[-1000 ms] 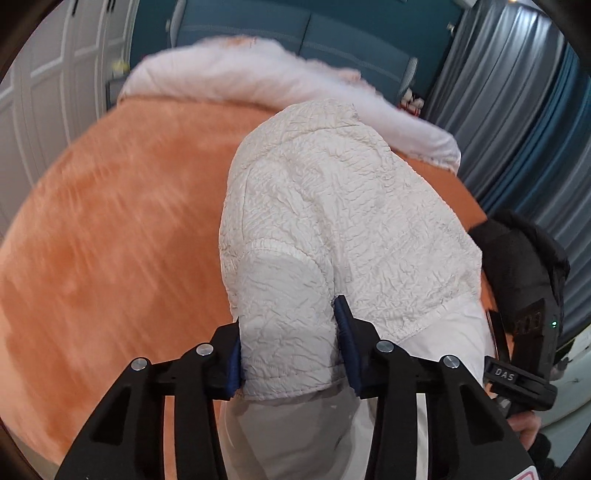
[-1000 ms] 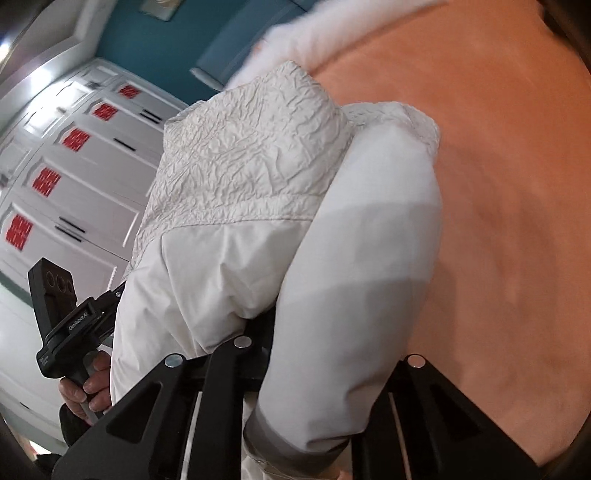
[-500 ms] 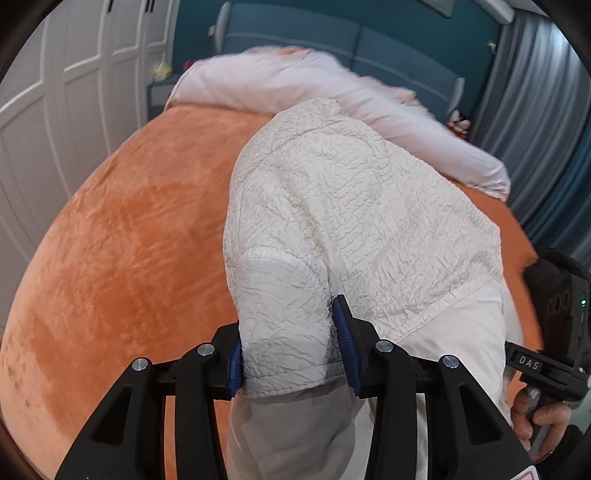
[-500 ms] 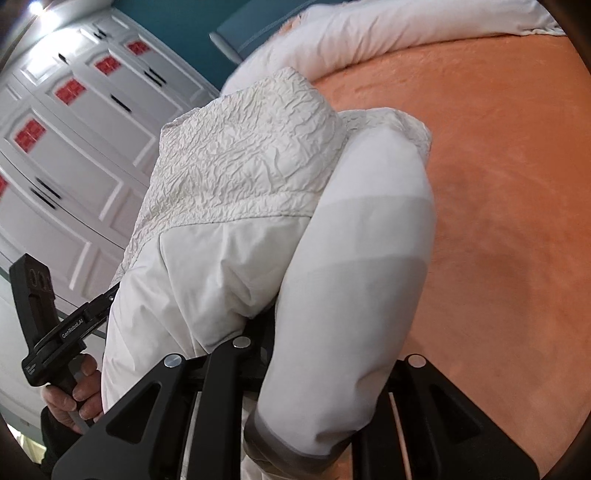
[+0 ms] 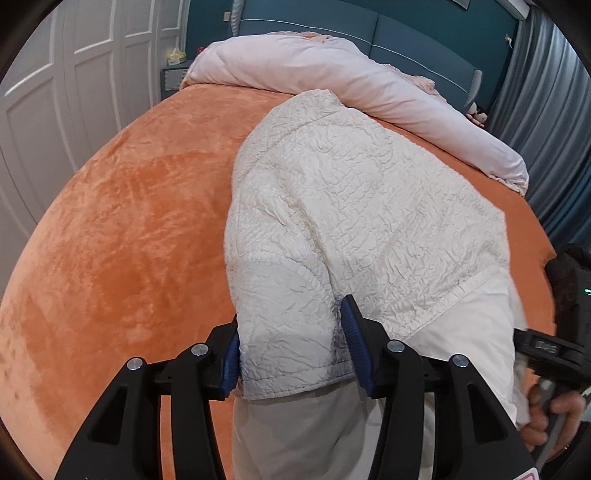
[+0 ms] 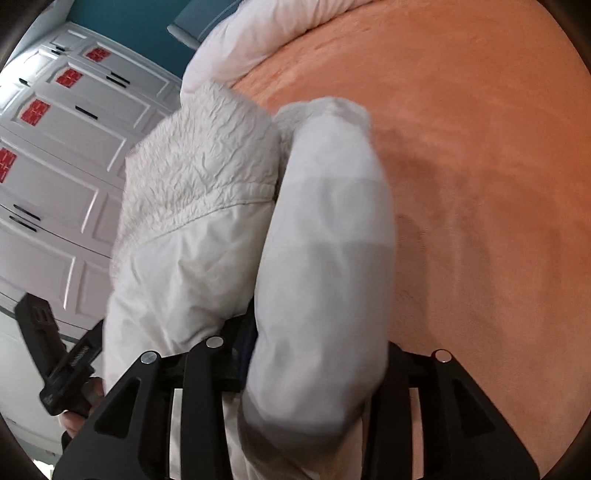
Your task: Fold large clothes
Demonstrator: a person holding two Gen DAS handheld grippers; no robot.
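**Jacket pinched at both near corners, body runs away up-frame over the bed**

Left wrist view, bottom centre: left gripper (image 5: 291, 347) clamped on a bunched crinkled corner of the white jacket (image 5: 354, 206); blue pads (image 5: 356, 347) press it from both sides, jaws partly closed around thick fabric. Right wrist view, bottom centre: right gripper (image 6: 314, 373) has the smooth grey-banded sleeve (image 6: 328, 258) stuffed between its fingers; the pads are mostly hidden by cloth, grip looks firm.

Key relation: the jacket's long axis runs straight ahead from both grippers, bottom of frame to upper centre, far end toward the pale duvet (image 5: 354, 81). Both tools hold the near edge, so neither is nearer; right tool shows at lower right edge of left view (image 5: 554, 350), left tool at lower left of right view (image 6: 55, 369), jacket spanning between them.

Jacket seems lifted at the near end, draped forward over the orange bed cover (image 5: 122, 236); can't tell if the far end touches. Judgement: next move likely carries the near edge forward along that axis.

Farther back: white wardrobe doors (image 5: 74, 81) upper left, blue headboard (image 5: 406, 33) top, grey curtain (image 5: 554, 96) upper right.
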